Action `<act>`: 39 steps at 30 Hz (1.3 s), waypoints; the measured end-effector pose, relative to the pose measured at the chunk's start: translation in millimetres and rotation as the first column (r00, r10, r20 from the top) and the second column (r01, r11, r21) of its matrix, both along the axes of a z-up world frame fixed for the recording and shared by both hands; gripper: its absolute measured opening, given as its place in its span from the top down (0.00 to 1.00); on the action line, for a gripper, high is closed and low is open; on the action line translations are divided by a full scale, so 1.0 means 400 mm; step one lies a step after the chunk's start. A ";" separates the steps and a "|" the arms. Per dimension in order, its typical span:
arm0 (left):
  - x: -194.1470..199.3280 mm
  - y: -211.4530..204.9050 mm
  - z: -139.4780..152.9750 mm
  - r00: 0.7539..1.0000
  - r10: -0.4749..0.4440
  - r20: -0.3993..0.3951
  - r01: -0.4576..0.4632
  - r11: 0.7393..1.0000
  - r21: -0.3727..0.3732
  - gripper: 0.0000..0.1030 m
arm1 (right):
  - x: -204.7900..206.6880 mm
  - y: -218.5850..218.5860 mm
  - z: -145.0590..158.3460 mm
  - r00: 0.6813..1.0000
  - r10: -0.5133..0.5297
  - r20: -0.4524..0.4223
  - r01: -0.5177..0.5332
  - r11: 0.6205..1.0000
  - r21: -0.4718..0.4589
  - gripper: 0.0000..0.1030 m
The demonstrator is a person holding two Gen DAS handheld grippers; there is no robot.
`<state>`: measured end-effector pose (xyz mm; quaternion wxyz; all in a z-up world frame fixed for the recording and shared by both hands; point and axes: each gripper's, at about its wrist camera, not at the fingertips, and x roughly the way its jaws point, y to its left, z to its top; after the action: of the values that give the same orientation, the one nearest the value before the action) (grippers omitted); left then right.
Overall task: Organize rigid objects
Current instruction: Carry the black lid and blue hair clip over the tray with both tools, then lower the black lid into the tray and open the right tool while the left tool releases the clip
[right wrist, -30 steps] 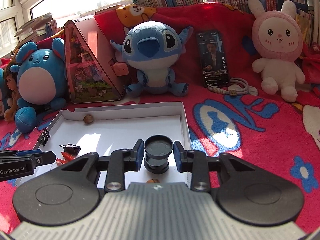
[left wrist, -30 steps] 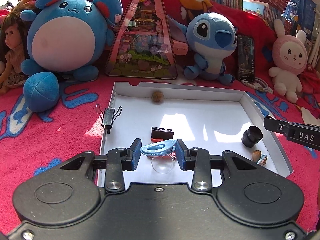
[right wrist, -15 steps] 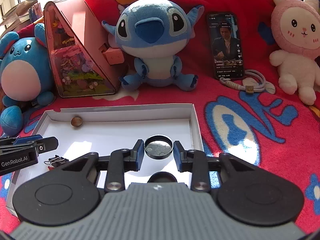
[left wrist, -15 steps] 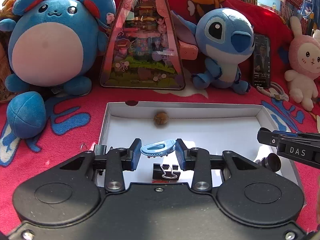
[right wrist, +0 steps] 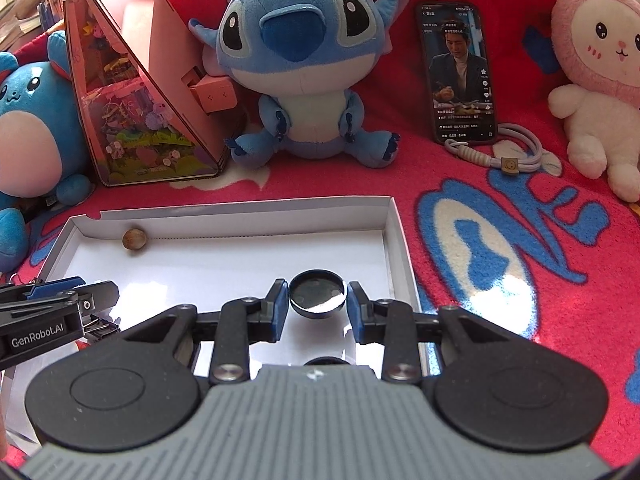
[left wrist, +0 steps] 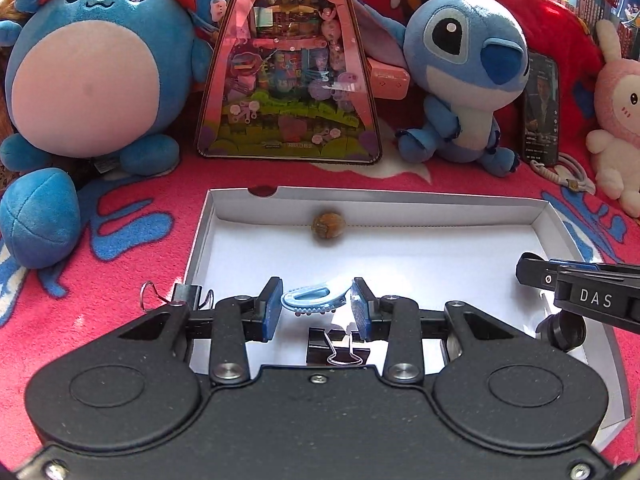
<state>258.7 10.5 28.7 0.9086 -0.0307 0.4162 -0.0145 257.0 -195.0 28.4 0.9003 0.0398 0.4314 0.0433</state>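
your left gripper [left wrist: 316, 306] has its jaws closed narrowly on a pale blue toothed hair clip [left wrist: 314, 298], which lies crosswise between the blue pads and is held clear above the floor of the white cardboard box [left wrist: 400, 206]. just below the clip, on the box floor, a black binder clip [left wrist: 338, 346] sits with its wire handles towards you. a second binder clip [left wrist: 188, 294] is perched on the box's left wall, one wire loop hanging outside over the red blanket [left wrist: 120, 300].

your right gripper [right wrist: 316, 306] is also drawn in to a narrow gap, its pads pressing either side of a round black lens piece [right wrist: 317, 294] with a glassy face turned upward. you hold it over the right part of the box [right wrist: 394, 220], near the right wall. beneath it a dark round object shows at the edge of the gripper body; you cannot tell what it is from this view. in the left view a black cylindrical piece [left wrist: 562, 330] rests on the box floor under the right gripper [left wrist: 576, 288].

a small brown nut-like ball [left wrist: 328, 226] lies against the far wall of the box, left of centre. behind the box, on the blanket, stand a round blue plush [left wrist: 92, 68], a triangular pink display case [left wrist: 290, 72], a blue big-eared plush [right wrist: 304, 60], a phone [right wrist: 460, 72] with its screen lit, and a pink rabbit plush [right wrist: 600, 72].
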 end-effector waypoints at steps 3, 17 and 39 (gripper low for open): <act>0.000 -0.001 -0.002 1.000 -0.002 0.000 0.002 1.000 -0.004 0.66 | 0.001 0.003 -0.003 1.000 0.002 -0.003 -0.002 1.000 -0.007 0.64; 0.000 -0.012 -0.014 1.000 -0.014 -0.001 0.014 1.000 0.000 0.66 | 0.005 0.004 -0.019 1.000 -0.002 -0.018 0.002 1.000 -0.013 0.62; -0.011 -0.015 -0.015 1.000 -0.011 0.021 0.011 1.000 0.015 0.59 | -0.003 0.008 -0.019 1.000 0.006 -0.001 -0.006 0.999 -0.033 0.48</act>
<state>254.5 4.6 22.6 0.9132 -0.0216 0.4066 -0.0168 255.9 -192.0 20.6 0.9005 0.0235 0.4325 0.0391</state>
